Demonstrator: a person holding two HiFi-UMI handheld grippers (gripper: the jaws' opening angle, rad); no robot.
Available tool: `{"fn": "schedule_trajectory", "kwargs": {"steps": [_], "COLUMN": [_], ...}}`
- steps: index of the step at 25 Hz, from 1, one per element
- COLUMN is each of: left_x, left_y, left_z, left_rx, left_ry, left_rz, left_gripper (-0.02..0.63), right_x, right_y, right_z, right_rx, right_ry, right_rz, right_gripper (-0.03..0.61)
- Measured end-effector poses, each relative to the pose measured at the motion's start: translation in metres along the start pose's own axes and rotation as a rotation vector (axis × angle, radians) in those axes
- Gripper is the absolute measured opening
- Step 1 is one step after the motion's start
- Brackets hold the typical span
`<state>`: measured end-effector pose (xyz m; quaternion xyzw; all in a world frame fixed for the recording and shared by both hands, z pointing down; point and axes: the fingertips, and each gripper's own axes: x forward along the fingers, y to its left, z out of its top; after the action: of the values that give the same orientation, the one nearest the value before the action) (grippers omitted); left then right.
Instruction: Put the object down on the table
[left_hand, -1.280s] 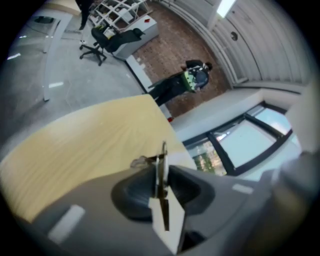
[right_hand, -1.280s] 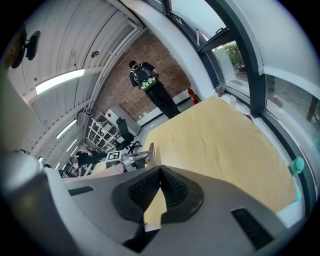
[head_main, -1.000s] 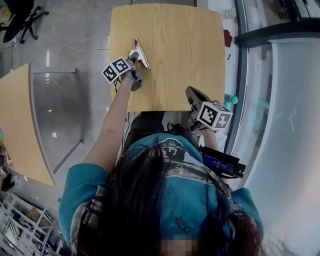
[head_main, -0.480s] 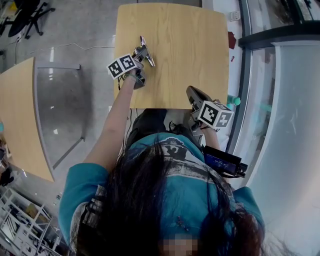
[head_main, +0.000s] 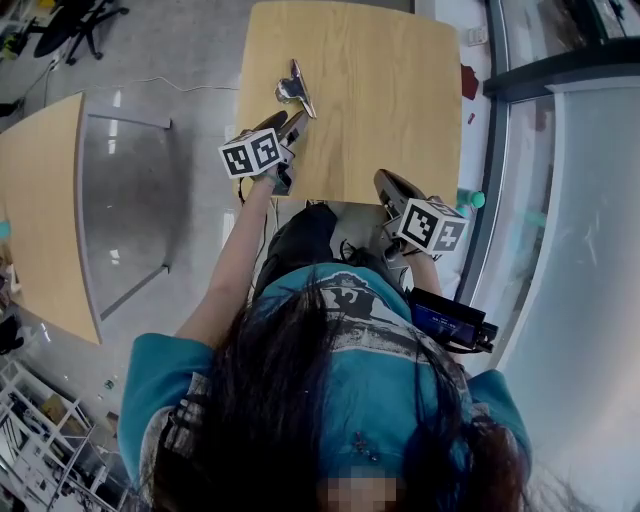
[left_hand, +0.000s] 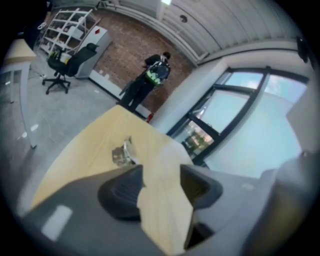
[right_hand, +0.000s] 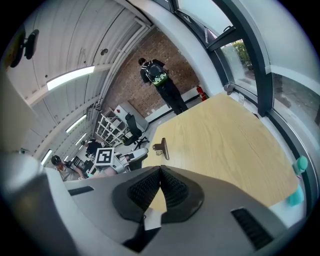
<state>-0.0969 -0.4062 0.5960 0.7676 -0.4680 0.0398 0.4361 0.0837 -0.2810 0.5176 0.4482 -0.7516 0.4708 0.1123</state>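
Observation:
A small metal binder clip (head_main: 295, 90) lies by itself on the light wooden table (head_main: 390, 90), left of the middle. My left gripper (head_main: 285, 123) sits just behind it toward the near edge, not touching it. Its jaws stand wide and are closing a little, with nothing between them. In the left gripper view the clip (left_hand: 121, 152) rests beyond the left gripper (left_hand: 161, 172). My right gripper (head_main: 388, 185) hovers at the table's near right edge with its pads pressed together and nothing in them. The right gripper view shows the clip (right_hand: 161, 148) past the right gripper (right_hand: 160, 172).
A second wooden table (head_main: 40, 200) stands to the left across a floor gap. An office chair (head_main: 75, 15) is at the far left. A glass window wall runs along the right. A teal object (head_main: 470, 199) sits by the near right corner. A person (left_hand: 150, 80) stands far off.
My left gripper has opened, let go of the clip and drawn back toward the near edge. The clip stays lying on the table. The right gripper has held still.

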Motion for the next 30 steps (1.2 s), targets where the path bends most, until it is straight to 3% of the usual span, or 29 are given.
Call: {"fn": "schedule_trajectory", "kwargs": {"steps": [5,15,21,30], "left_x": [-0.037,-0.132,-0.153,-0.235], "left_y": [-0.060,-0.164,-0.188,-0.236], "left_z": [-0.009,-0.082,-0.148,-0.244], "left_rx": [0.074,0.194,0.204,0.189], "left_ry": [-0.060,-0.155,-0.152,-0.103], "left_rz": [-0.083,-0.109,-0.096,-0.065], "left_gripper": [0.213,0.005,0.004,0.003], "right_x": [-0.021,-0.096,-0.121,-0.186], "right_y": [0.008,0.015,-0.014,0.012], "right_z": [-0.017,-0.083,-0.126,-0.204], "right_rx": [-0.015,-0.049,-0.034,-0.044], "right_ry": [-0.006,-0.020,-0.026,0.012], "right_rz": [0.037,0.116,0.143,0.217], "right_gripper": [0.008,0.008,0.008,0.008]}}
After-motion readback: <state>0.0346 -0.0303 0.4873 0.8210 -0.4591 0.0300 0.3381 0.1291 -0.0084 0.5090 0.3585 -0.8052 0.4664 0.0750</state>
